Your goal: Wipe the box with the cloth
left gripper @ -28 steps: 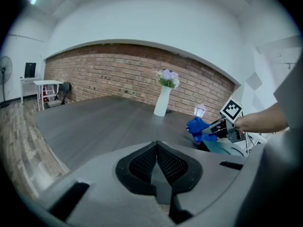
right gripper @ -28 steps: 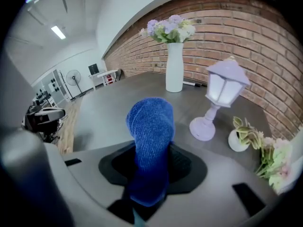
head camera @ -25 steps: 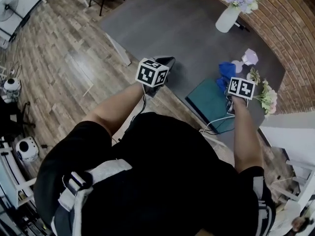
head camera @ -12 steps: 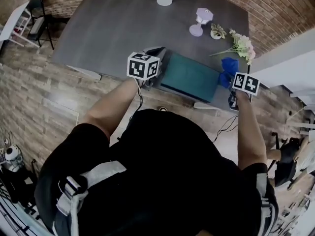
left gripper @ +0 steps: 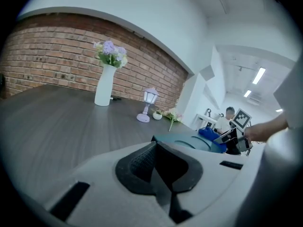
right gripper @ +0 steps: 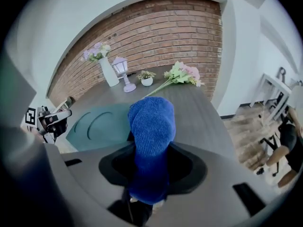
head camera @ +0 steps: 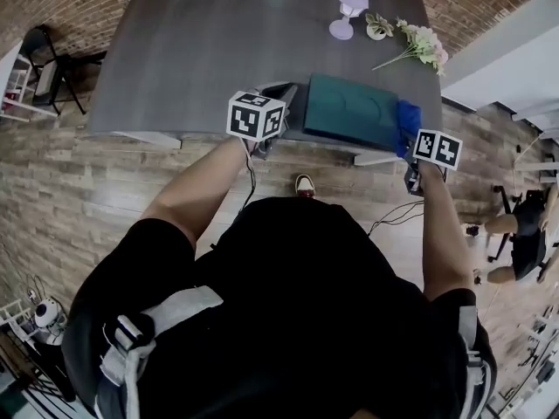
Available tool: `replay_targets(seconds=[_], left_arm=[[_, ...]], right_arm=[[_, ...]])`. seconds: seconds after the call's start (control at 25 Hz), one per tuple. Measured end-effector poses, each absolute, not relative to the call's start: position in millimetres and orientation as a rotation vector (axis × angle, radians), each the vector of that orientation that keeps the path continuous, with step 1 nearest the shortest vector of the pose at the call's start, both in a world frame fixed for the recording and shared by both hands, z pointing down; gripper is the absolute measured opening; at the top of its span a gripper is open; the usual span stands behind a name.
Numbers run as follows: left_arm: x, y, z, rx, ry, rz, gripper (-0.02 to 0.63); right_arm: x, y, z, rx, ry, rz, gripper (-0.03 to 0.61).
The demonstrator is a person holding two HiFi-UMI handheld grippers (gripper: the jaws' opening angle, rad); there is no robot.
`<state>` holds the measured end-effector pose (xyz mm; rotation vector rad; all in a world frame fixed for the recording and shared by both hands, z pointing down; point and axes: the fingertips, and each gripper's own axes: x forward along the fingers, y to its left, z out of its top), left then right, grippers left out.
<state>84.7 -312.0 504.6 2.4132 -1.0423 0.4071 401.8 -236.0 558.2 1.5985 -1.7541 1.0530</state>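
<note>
At the right end of the teal box, the right gripper clamps the blue cloth, seemingly soft and limp, by its bunched middle, while the left gripper is closed and empty.

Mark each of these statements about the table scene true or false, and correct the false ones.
1. The right gripper is clamped on the blue cloth. True.
2. The left gripper is gripping the box. False: its jaws are together with nothing between them, and the box lies beyond them.
3. The white vase lies tipped on its side. False: it stands upright with flowers in it.
4. The box sits at the near edge of the table, between the two grippers. True.
</note>
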Motion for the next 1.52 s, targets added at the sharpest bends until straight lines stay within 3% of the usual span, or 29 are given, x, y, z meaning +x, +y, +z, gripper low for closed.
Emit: replay_targets(seconds=[0.32, 0.6, 0.84, 1.0, 1.08, 1.24, 1.52], left_arm=[[12, -270, 524, 2.341, -1.026, 0.355, 0.009], [-65, -255, 512, 2.28, -1.209, 0.254, 0.009], [-114, -245, 500, 2.159, -1.432, 0.159, 0.009], [-113, -233, 498, 2.13, -1.472, 0.159, 0.009], [-111, -230, 498, 2.121, -1.477, 0.171, 0.009], [-90, -232, 501, 2.161, -1.431, 0.226, 0.009], [-12, -232, 516, 2.281, -1.21, 0.298, 0.009]], right_arm=[[418, -169, 546, 1.766, -1.595, 1.096, 0.155], [403, -229, 518, 1.752, -1.606, 0.963, 0.155], [226, -308, 526, 1.285, -1.912, 0.764, 0.155], [75, -274, 502, 0.846, -2.199, 0.764, 0.156], [44, -258, 481, 0.745, -2.301, 0.774, 0.155], [102, -265, 468, 0.906, -2.289, 0.792, 0.156], [356, -254, 485, 1.508, -1.873, 0.827, 0.156]])
